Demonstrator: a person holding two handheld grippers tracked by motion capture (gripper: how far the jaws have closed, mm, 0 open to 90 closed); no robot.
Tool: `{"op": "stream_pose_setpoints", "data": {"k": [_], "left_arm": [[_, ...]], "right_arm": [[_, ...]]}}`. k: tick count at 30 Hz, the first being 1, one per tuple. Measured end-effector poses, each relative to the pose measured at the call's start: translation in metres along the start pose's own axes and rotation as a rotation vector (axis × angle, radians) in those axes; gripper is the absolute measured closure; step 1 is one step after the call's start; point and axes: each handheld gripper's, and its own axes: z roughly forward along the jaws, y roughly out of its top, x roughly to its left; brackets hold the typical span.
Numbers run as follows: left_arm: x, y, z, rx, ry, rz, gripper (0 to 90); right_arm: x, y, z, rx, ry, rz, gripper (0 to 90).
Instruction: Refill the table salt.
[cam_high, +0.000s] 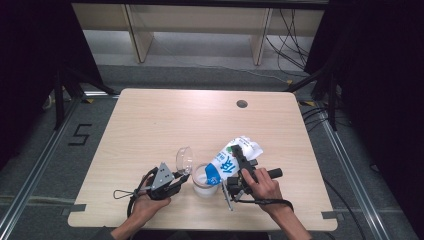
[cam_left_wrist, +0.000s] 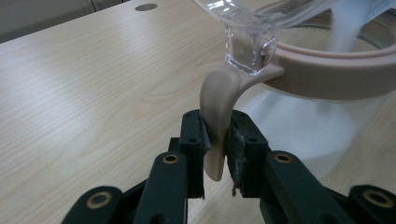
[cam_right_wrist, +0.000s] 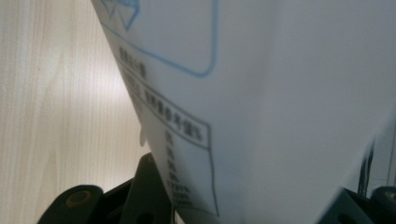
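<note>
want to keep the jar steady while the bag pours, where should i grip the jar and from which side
Grip the beige tab that hangs from the jar rim, from the side away from the bag. It is thin, flat and juts outward, so the left gripper jaws close flat on its two faces, clear of the open mouth and lid.

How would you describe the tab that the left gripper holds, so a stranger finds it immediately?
On the light wooden table, near its front edge, stands a clear round jar with a beige plastic rim. A beige tongue-shaped tab hangs from that rim below the clear lid hinge; the left gripper pinches it.
</note>
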Motion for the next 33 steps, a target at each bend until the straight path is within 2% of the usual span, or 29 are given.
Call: {"op": "stream_pose_setpoints", "data": {"k": [1, 4, 6, 8, 9, 10, 11, 13, 15, 16, 17, 18, 21, 22, 33], "left_arm": [[0.0, 0.0, -0.0001, 0.0, 0.0, -0.001, 76.1], [0.0, 0.0, 0.0, 0.0, 0.0, 0.0, 76.1], [0.0, 0.0, 0.0, 0.0, 0.0, 0.0, 76.0], [0.0002, 0.0002, -0.0005, 0.007, -0.002, -0.001, 76.1], [0.0002, 0.0002, -0.0005, 0.006, -0.002, -0.001, 76.1], [-0.0001, -0.0001, 0.0001, -0.002, 0.001, -0.001, 76.0], [0.0, 0.0, 0.0, 0.0, 0.0, -0.001, 76.0], [0.0002, 0.0002, -0.0004, 0.007, -0.002, 0.0, 76.0], [0.0, 0.0, 0.0001, 0.0, 0.0, 0.0, 75.8], [0.0002, 0.0001, -0.0002, 0.005, -0.003, 0.0, 75.8], [0.0003, 0.0001, -0.0003, 0.006, -0.003, 0.0, 75.8], [0.0003, 0.0002, -0.0003, 0.006, -0.003, 0.0, 75.8], [0.0, -0.0001, 0.0001, 0.0, -0.001, -0.001, 75.6], [0.0, -0.0001, 0.0001, 0.0, -0.001, -0.001, 75.6], [0.0, -0.0001, 0.0001, 0.0, -0.001, 0.0, 75.5]], "right_arm": [[-0.0011, 0.0002, 0.0008, -0.016, -0.003, -0.014, 67.5], [0.0037, 0.0003, -0.0012, 0.016, 0.021, 0.042, 67.6], [0.0019, 0.0007, -0.0013, 0.018, 0.03, 0.03, 67.6], [0.003, 0.0, -0.0011, 0.014, 0.024, 0.059, 67.6], [-0.001, 0.0, 0.0, -0.001, 0.023, 0.014, 67.7], [0.002, -0.0005, -0.0011, 0.021, 0.035, 0.063, 67.7], [0.0026, -0.0009, -0.0011, 0.024, 0.036, 0.073, 67.7], [0.0024, -0.0016, -0.0002, 0.013, 0.035, 0.074, 67.7], [-0.0024, -0.0016, 0.0019, -0.023, 0.026, 0.026, 67.8], [-0.0033, -0.001, 0.0011, -0.012, 0.033, 0.027, 67.8], [0.0002, -0.0014, -0.0008, 0.017, 0.052, 0.089, 67.8], [0.0012, -0.0015, -0.0013, 0.027, 0.062, 0.106, 67.8], [0.0004, -0.0018, -0.0001, 0.016, 0.061, 0.093, 67.9], [0.0014, -0.0018, -0.001, 0.028, 0.068, 0.112, 67.9], [0.0009, -0.0021, -0.0008, 0.026, 0.065, 0.109, 68.0]]}}
